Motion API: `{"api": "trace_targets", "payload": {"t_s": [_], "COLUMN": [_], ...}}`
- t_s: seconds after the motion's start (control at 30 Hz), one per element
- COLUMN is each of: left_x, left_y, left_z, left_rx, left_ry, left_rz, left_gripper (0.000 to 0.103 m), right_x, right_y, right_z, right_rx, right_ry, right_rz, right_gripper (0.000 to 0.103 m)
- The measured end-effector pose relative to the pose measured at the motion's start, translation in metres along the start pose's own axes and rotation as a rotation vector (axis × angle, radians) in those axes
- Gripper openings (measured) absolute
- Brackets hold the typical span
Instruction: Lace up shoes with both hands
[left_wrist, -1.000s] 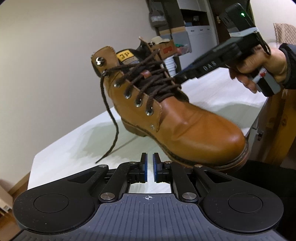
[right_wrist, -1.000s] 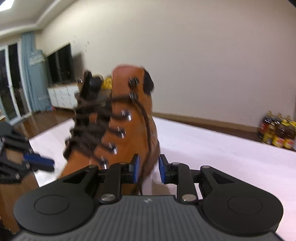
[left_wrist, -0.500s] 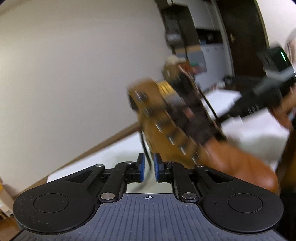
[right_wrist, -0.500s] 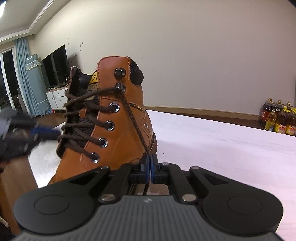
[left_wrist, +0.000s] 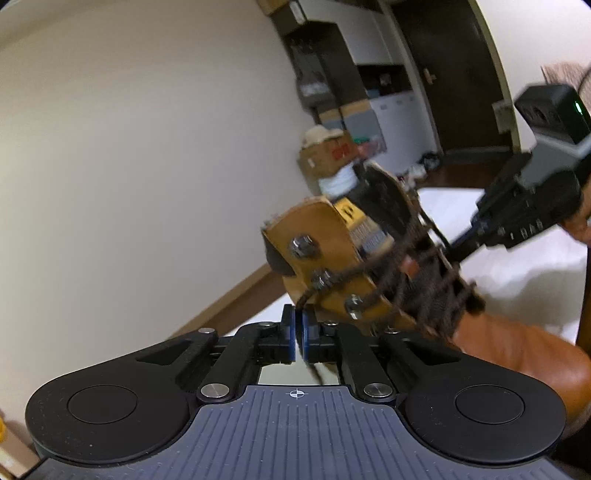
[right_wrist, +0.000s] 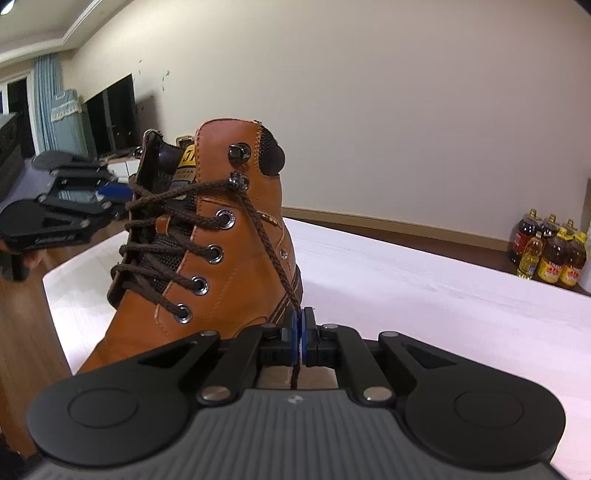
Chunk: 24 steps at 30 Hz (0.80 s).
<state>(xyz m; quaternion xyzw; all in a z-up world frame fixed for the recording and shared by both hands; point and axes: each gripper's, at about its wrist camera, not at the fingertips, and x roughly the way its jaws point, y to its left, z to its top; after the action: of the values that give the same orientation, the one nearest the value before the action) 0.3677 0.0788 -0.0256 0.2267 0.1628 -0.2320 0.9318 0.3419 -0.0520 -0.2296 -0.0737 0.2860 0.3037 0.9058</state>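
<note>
Right wrist view shows the right gripper (right_wrist: 298, 334) clamped on the lace (right_wrist: 271, 254), which runs taut from a hook high on the boot (right_wrist: 225, 266) down into the closed blue pads. The boot stands on the white table (right_wrist: 424, 295), near its corner, toe toward the camera. On the far side of the boot the left gripper (left_wrist: 298, 334) has its jaws closing on the other lace end (left_wrist: 308, 297), a dark strand that enters between the pads and trails out below them; the pads look all but together on it.

Risks, as I judge them: both strands are thin and round, so a hard pull could slide one out of the pads. Uneven pulls could tip or drag the boot, which nothing else holds down, toward the table edge. The top hook (right_wrist: 238, 152) on the near side carries no lace, and a strand swung past it may miss or snag on the hook below.

Hard to read: the left wrist view is motion-blurred, so the boot's hooks and lace crossings smear together and I cannot tell exactly which hook the left strand leaves. The lace tips are hidden behind the gripper bodies. In the left wrist view the toe is cut off by the frame edge.
</note>
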Motion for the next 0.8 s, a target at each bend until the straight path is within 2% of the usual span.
{"api": "trace_targets", "payload": {"t_s": [0.07, 0.13, 0.2, 0.27, 0.43, 0.63, 0.8], "left_x": [0.006, 0.014, 0.023, 0.023, 0.017, 0.007, 0.001], "left_y": [-0.005, -0.009, -0.019, -0.024, -0.022, -0.026, -0.033], "left_z": [-0.005, -0.014, -0.028, -0.034, -0.037, -0.04, -0.035], "left_rx": [0.043, 0.043, 0.039, 0.023, -0.008, -0.029, -0.022], "left_ry": [0.039, 0.086, 0.133, 0.133, 0.118, 0.102, 0.122], "left_rz": [0.02, -0.012, -0.051, -0.059, -0.051, -0.03, 0.006], "left_gripper": [0.002, 0.002, 0.002, 0.002, 0.002, 0.003, 0.003], "right_x": [0.0, 0.003, 0.017, 0.024, 0.02, 0.005, -0.024], "right_y": [0.002, 0.007, 0.009, 0.008, 0.009, 0.013, 0.031], "right_z": [-0.001, -0.003, -0.014, -0.024, -0.023, -0.021, -0.028], "right_rx": [-0.028, -0.067, -0.101, -0.097, -0.068, 0.031, 0.131], "right_ry": [0.009, 0.03, 0.117, 0.167, 0.188, 0.205, 0.175], "right_rz": [-0.013, -0.027, -0.028, -0.032, -0.014, 0.06, 0.179], "right_gripper": [0.002, 0.002, 0.001, 0.001, 0.001, 0.002, 0.002]}}
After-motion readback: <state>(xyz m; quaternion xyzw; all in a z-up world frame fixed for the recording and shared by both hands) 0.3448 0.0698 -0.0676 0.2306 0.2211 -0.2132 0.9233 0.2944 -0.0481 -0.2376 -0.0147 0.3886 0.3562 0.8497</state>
